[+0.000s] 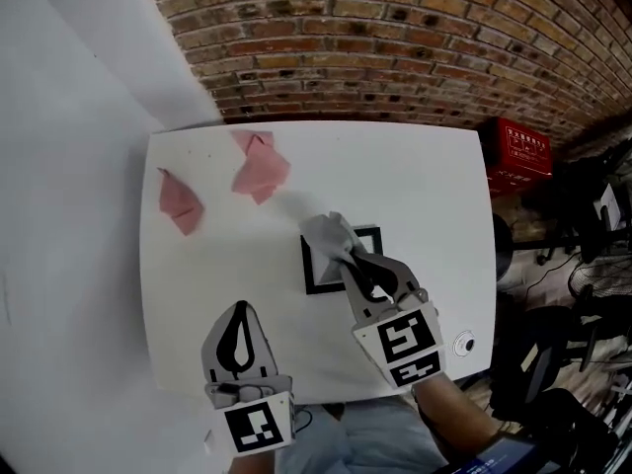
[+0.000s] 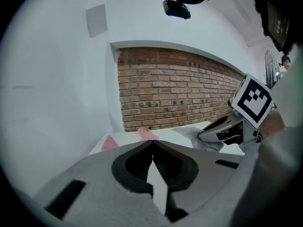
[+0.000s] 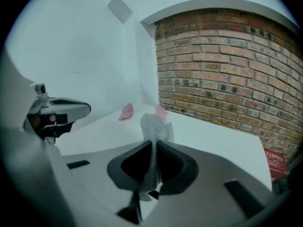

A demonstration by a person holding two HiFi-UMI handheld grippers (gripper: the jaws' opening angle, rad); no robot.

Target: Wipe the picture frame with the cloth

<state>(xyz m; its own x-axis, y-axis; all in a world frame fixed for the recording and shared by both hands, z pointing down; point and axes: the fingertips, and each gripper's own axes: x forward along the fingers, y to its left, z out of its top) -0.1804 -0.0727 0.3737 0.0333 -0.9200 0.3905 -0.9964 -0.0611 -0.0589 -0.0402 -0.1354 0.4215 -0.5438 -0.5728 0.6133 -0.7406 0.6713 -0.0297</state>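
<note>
Frame [image 1: 373, 239]: black, lies flat on the white worktop [image 1: 197, 284], right of centre and towards the near edge; only its right side and part of its lower edge show. The rest sits under the cloth [image 1: 329, 235] and the right gripper [image 1: 352, 257] in the head view. Cloth: grey, bunched, over the frame's upper-left part. Whether it rests on the frame or hangs just above it, cannot tell. Right gripper view: jaws pressed together on the cloth, a thin fold running down between the pads and a loose puff standing out past the tips. Left gripper [image 1: 239, 310]: over bare worktop near the front-left, well apart from the frame, pointing towards the far edge. Left gripper view: jaw tips meet, nothing between them, only a sliver of white worktop seen through the gap lower down. The same view shows the right gripper off to the side with its marker cube [image 2: 251, 101] and the cloth at its nose. Far-left part of worktop: pink rags, one [image 1: 181, 203] alone near the left edge, the others [image 1: 260, 171] close together near the back edge. Brick wall [image 1: 415, 38] behind the worktop; a red crate [image 1: 517, 152] on the floor off the right-hand corner.
</note>
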